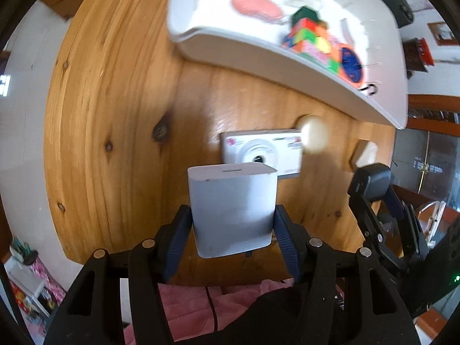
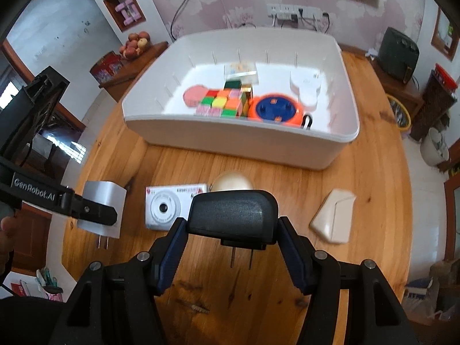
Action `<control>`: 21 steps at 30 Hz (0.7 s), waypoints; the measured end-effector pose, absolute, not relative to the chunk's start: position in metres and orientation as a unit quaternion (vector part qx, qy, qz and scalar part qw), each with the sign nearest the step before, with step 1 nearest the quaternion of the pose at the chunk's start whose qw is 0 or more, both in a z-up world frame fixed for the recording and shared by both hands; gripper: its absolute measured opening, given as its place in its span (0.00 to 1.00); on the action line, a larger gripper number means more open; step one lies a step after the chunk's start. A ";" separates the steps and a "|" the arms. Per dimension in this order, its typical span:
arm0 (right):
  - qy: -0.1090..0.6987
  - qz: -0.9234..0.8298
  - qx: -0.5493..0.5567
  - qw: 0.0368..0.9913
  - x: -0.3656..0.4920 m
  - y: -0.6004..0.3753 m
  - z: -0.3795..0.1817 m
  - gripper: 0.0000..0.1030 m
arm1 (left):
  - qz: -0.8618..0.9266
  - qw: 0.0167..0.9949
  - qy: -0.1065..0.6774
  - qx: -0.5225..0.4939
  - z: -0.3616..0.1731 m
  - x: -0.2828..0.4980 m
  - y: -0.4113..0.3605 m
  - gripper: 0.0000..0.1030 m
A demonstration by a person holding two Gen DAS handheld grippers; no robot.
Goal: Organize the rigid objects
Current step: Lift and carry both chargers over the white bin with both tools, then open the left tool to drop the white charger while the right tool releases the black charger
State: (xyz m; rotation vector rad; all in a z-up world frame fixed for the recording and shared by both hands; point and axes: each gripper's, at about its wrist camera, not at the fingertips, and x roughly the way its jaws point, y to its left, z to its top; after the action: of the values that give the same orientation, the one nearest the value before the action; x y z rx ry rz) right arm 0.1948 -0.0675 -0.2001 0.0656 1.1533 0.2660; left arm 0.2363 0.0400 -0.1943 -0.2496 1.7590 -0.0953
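Holding a white charger (image 1: 231,212) between its two blue pads, the left gripper (image 1: 232,231) is clamped on the block's sides above the wooden table (image 1: 115,115). The right gripper (image 2: 232,241) is clamped in the same way on a black charger (image 2: 233,215), whose two metal prongs point down toward the table.

Just behind both chargers lies a white camera (image 2: 169,210) flat on the wood, and a cream ball (image 2: 233,182) is beside its far right corner. A beige case (image 2: 333,215) lies to the right, well apart from the camera, with bare wood between them.

Farther back stands a white bin (image 2: 244,141); its near wall faces the grippers and its rim is open at the top. Inside are a block of coloured cubes (image 2: 224,102), an orange and blue disc (image 2: 273,109) and a pink piece (image 2: 192,95). A strip of bare wood lies between the bin's near wall and the camera.
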 end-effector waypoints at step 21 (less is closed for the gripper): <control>0.401 0.151 0.054 0.902 0.225 -0.098 -0.166 0.62 | -0.081 0.765 0.628 -0.120 -0.134 0.288 0.020 0.60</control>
State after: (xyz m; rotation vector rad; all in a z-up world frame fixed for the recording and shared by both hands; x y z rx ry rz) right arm 0.2253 -0.0978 -0.1664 0.1118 0.8291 0.3114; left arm 0.2882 0.0199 -0.1344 -0.2614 1.3639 -0.1768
